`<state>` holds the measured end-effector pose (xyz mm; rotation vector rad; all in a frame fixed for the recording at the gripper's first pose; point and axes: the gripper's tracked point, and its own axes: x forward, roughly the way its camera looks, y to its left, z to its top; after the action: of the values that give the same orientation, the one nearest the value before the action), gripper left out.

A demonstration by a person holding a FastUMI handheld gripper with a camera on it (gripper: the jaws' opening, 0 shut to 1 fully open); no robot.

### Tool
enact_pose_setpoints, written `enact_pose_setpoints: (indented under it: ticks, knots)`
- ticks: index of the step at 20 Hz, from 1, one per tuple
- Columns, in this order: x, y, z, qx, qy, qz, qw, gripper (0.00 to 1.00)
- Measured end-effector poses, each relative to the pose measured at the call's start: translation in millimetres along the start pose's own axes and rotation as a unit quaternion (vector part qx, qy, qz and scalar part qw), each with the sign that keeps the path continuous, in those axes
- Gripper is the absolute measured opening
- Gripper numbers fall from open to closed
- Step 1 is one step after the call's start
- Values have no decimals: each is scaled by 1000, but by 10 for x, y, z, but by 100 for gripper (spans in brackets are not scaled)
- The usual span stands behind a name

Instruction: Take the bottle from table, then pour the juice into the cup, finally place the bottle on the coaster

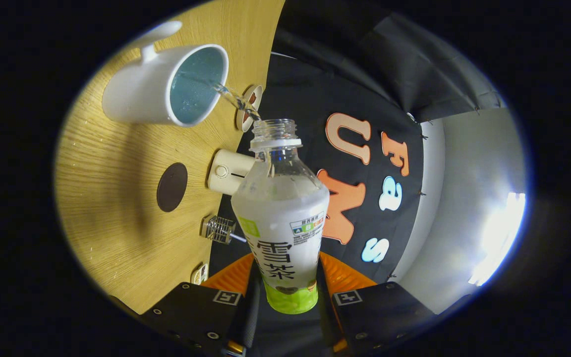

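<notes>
Now my tool [285, 292] is clamped on the bottle [281, 218], both fingers pressing its lower sides. The bottle is tipped, and a thin stream [236, 99] runs from its open mouth into the white cup [161, 84] beyond. Between the fingers and the cup, a dark round coaster [172, 187] lies bare on the wooden surface [112, 223].

Gripper [285, 292]: both fingers clamped on bottle [281, 213]
Bottle: uncapped, tilted, mouth near cup [166, 87]
Stream: clear, bottle mouth into cup
Coaster [172, 187]: on table [112, 218], near cup, bare
</notes>
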<state>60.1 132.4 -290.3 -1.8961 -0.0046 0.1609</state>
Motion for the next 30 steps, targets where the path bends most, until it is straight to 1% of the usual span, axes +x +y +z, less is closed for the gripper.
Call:
enact_pose_setpoints:
  ticks: [17,25,27,30]
  knots:
    - [114,-162,50,-68,-25,-7,997,53]
    - [118,-248,152,-111,-40,-10,993,53]
    - [104,-235,171,-118,-43,-3,992,53]
    - [105,-276,196,-137,-46,-5,989,53]
